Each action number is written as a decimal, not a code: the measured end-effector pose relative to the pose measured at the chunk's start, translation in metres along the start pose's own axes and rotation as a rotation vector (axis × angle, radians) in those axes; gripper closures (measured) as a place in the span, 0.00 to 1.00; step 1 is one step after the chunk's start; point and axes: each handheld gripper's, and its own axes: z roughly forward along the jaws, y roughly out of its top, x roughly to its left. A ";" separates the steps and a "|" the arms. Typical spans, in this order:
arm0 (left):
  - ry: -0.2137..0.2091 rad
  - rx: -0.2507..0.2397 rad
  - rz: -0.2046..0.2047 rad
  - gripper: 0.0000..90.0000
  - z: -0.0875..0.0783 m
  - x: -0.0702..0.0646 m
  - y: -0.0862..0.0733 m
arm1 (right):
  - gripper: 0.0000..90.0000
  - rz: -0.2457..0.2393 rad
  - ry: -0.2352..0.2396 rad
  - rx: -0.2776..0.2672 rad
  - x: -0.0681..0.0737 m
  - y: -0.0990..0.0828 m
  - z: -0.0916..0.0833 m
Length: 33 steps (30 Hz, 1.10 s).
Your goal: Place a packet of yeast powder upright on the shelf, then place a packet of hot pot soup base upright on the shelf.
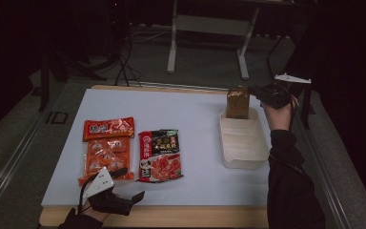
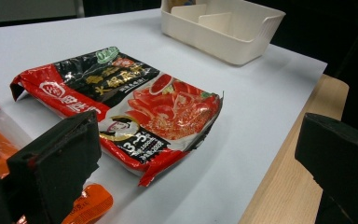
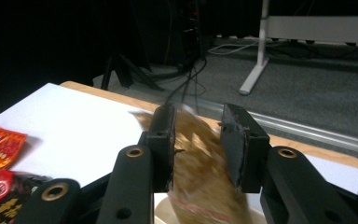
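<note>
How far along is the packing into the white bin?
Done: the brown packet stands in the far end of the white bin. In hand: the right tool brackets that packet, jaws parted. Left: the red-and-black packet and the orange packets lie on the table by the open left tool.

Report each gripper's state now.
Left gripper: open, holding nothing, near the red-and-black foil packet.
Right gripper: open, jaws either side of the brown crinkled snack bag over the white plastic bin.
</note>
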 end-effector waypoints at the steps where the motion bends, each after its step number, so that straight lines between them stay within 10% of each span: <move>1: 0.000 0.000 0.000 0.01 0.000 0.000 0.000 | 0.72 0.000 0.000 0.000 0.000 0.000 0.000; 14: -0.002 -0.003 -0.003 0.01 0.001 0.000 0.000 | 0.49 -0.063 0.030 0.007 0.040 -0.002 -0.023; 21: -0.007 -0.002 0.011 0.01 0.002 -0.003 0.001 | 0.15 -0.107 0.086 -0.027 0.084 -0.026 -0.045; 33: -0.017 -0.015 -0.030 0.01 -0.004 0.004 0.023 | 0.16 -0.173 0.230 -0.026 0.129 -0.078 -0.071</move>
